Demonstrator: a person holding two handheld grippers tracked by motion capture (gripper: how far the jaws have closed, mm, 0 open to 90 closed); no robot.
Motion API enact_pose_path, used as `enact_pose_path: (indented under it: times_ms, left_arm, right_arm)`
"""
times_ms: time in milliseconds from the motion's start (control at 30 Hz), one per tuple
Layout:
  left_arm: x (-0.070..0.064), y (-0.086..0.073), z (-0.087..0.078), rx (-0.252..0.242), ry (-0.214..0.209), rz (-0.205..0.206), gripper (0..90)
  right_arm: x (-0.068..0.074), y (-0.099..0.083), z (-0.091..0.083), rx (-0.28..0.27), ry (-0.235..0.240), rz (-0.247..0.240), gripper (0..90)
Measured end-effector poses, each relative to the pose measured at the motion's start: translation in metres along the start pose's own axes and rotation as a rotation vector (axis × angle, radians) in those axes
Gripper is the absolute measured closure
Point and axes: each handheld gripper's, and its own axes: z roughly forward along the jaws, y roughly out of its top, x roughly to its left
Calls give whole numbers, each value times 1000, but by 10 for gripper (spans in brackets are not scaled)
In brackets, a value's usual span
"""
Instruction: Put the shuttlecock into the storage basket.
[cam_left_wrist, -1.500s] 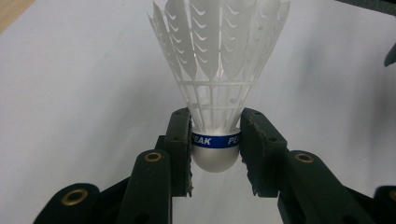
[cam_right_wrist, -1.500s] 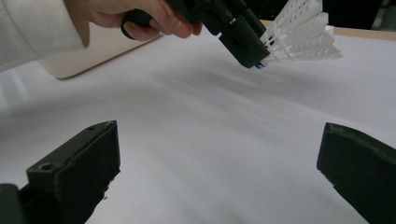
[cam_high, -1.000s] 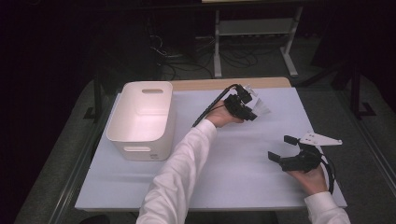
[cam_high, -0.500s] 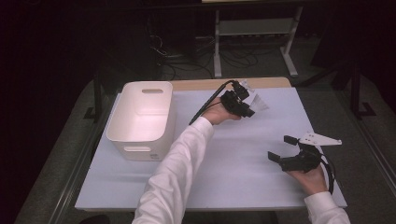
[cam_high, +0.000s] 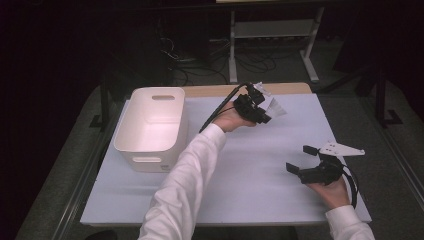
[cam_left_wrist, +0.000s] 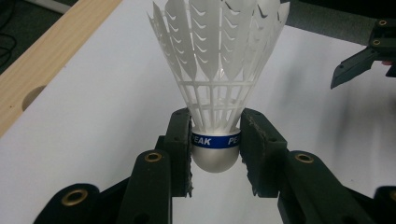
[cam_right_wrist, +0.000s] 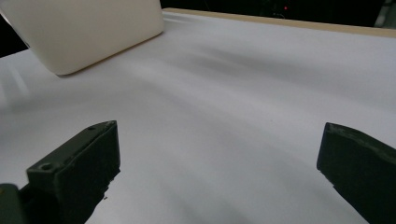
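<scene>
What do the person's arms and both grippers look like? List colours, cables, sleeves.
Both arms wear white long sleeves. The left gripper is black with a black cable trailing from it. The right gripper is black too, carries a grey three-cornered plate on top, and has a black cable looping by the wrist. The jaws are matt black with brass-coloured rivets.

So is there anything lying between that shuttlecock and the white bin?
Nothing visible. The left gripper holds the shuttlecock by its cork near the table's far edge. The bin sits to its left with its top open, and only bare white tabletop lies between them.
</scene>
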Motion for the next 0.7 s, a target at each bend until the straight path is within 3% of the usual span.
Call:
enact_pose_path:
  times_ms: [300, 400, 700]
  left_arm:
    - [-4, 4, -12, -19, 9, 2, 650]
    - [-5, 5, -17, -8, 10, 22, 649]
    - [-5, 6, -37, -9, 30, 23, 650]
  right_arm:
    - [0, 0, 0, 1, 2, 0, 0]
    - [0, 0, 0, 3, 4, -1, 0]
    - [1, 0, 1, 2, 6, -1, 0]
